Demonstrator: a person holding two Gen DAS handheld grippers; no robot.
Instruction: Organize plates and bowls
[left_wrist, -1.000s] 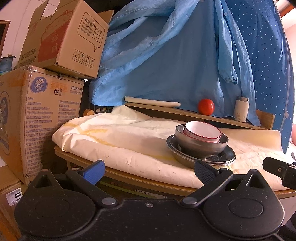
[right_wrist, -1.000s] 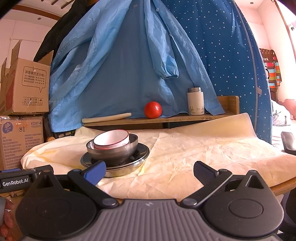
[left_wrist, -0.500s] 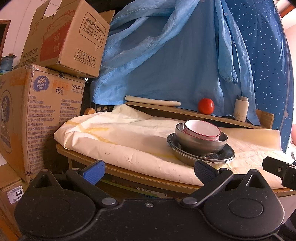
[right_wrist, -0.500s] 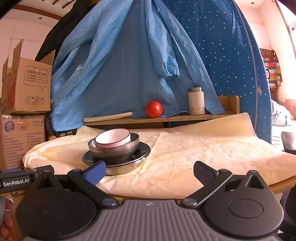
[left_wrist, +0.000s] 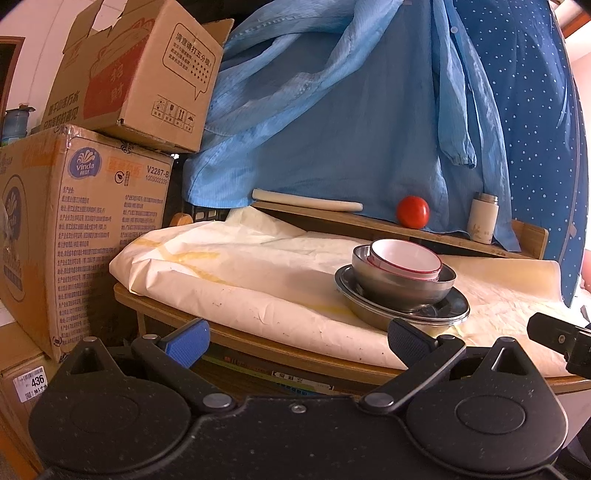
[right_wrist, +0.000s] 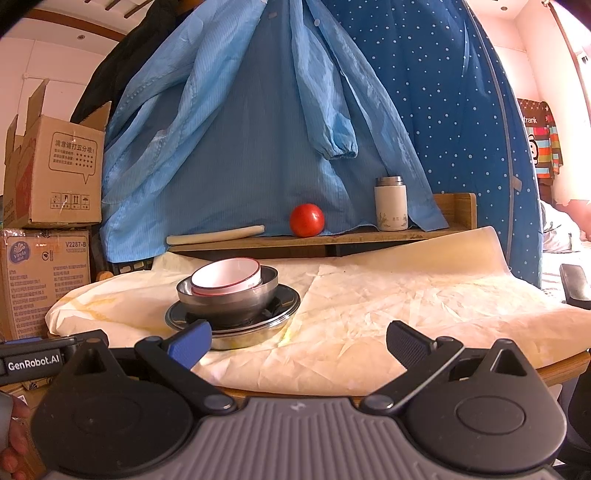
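A white bowl with a red rim (left_wrist: 405, 258) (right_wrist: 226, 277) sits tilted inside a steel bowl (left_wrist: 402, 288) (right_wrist: 229, 299), which stands on a steel plate (left_wrist: 454, 308) (right_wrist: 286, 301) on the paper-covered table. My left gripper (left_wrist: 297, 338) is open and empty, held off the table's front left edge, short of the stack. My right gripper (right_wrist: 299, 341) is open and empty at the front edge, with the stack just beyond its left finger.
Cardboard boxes (left_wrist: 74, 221) (right_wrist: 44, 254) are stacked left of the table. A wooden shelf (right_wrist: 325, 238) at the back carries a red ball (left_wrist: 412, 211) (right_wrist: 307, 220), a white flask (left_wrist: 483, 219) (right_wrist: 390, 205) and a rolled sheet (right_wrist: 216, 235). Blue cloth (right_wrist: 258, 129) hangs behind.
Both grippers have drawn back slightly and lowered relative to the table; the stack sits a little higher in both views. Jaws stay open. The dishes have not moved.
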